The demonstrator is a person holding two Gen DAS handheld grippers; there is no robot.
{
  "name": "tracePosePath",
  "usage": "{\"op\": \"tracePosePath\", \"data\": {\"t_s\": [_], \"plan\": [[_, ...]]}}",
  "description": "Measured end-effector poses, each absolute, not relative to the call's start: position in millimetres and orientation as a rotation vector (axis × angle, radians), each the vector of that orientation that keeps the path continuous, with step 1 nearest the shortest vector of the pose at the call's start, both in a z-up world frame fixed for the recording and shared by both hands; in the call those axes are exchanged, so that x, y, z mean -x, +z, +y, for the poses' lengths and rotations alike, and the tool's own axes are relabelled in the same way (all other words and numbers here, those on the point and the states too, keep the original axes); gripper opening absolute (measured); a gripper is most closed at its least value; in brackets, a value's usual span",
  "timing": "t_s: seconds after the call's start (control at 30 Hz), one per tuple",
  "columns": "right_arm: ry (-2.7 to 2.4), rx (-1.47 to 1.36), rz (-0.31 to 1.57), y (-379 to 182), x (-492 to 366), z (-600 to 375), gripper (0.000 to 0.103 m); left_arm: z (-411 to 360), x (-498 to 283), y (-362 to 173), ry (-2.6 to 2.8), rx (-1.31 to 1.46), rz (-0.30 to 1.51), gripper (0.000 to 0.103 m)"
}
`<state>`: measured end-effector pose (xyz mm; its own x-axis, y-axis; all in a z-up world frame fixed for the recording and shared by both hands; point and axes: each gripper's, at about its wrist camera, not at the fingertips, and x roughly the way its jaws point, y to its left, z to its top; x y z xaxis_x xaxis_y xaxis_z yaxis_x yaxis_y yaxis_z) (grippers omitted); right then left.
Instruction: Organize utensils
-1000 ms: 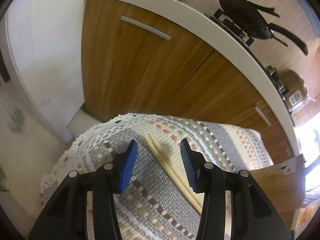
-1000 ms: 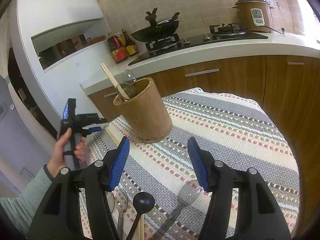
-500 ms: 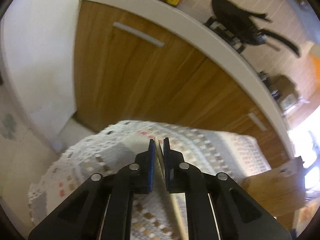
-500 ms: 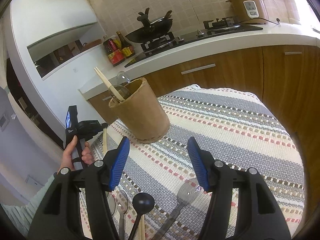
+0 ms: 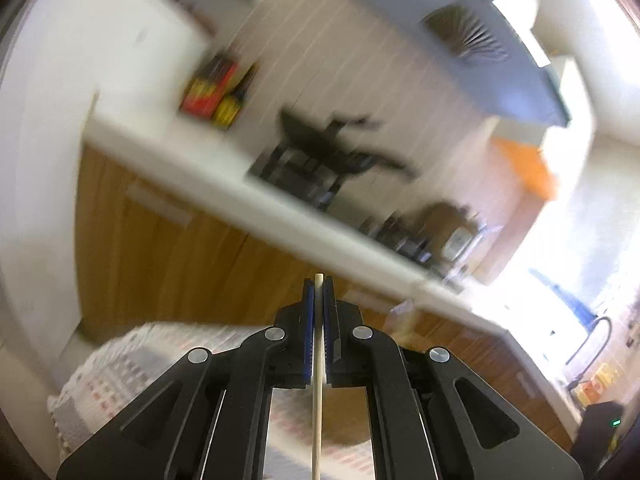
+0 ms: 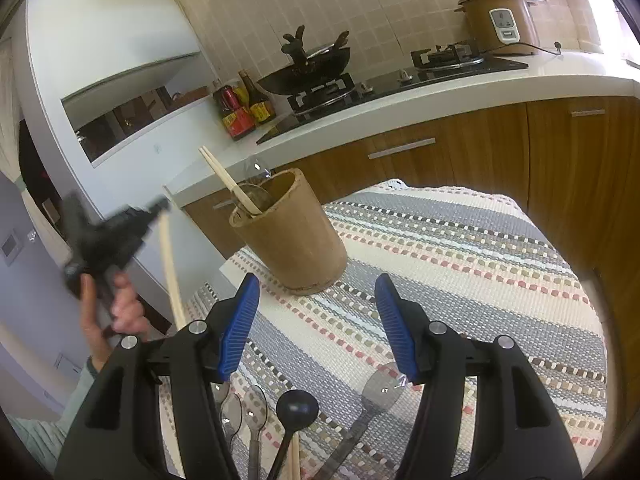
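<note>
While my left view smears, I list: striped cloth, lower edge cut off; bamboo holder upright on it, chopsticks inside; right gripper with jaws apart, empty, above spoons partly hidden; left gripper clamped on one chopstick, lifted beside the cloth, visible whole only from the right view.

I can read no text in either view. The bottles on the bench carry red and yellow labels, but their print is too small to make out. The rice cooker has a white panel whose markings I cannot read either.
</note>
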<state>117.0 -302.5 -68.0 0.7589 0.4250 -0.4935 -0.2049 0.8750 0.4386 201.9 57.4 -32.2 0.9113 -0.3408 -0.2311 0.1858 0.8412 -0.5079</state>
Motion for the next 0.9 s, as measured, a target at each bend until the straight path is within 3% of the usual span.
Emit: {"op": "tracePosePath", "data": {"t_s": [0.2,0.4,0.9], "plan": [[0.344,-0.398,0.627,-72,-121,-304,0.057,18,-158,31,-0.347,0.477,0.034,0.002],[0.344,-0.408,0.625,-73,-125,-307,0.057,-31,-141,54,-0.280,0.415,-0.239,0.002],[0.322,-0.360,0.616,-78,-129,-313,0.057,-70,-199,5,-0.142,0.326,-0.211,0.002]]}}
